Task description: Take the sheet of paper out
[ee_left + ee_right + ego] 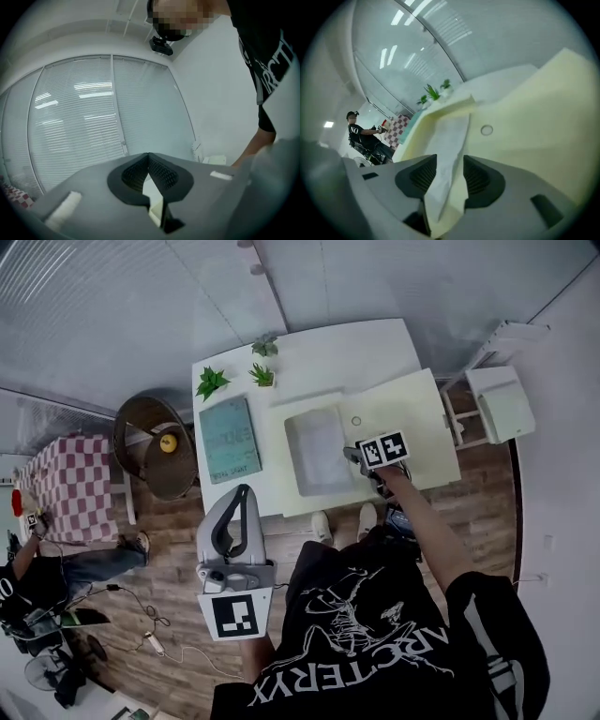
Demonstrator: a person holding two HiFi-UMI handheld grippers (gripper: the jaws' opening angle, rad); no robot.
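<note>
A pale grey sheet of paper [319,448] lies in an open cream folder [412,413] on the white table [328,348]. My right gripper [354,457] is at the sheet's right edge. In the right gripper view the sheet [450,133] runs up between the two dark pads, which stand apart, so my right gripper [450,176] is open around its edge. My left gripper [244,491] is held off the table near the person's waist and points upward. In its own view my left gripper [148,157] has its jaws meeting at the tips, with nothing in them.
A teal book [230,439] lies left of the folder, with three small potted plants [212,382] behind it. A small ring [356,421] sits on the folder. A wicker chair [155,442] stands left of the table, a white stand [497,404] to its right. A seated person [28,568] is far left.
</note>
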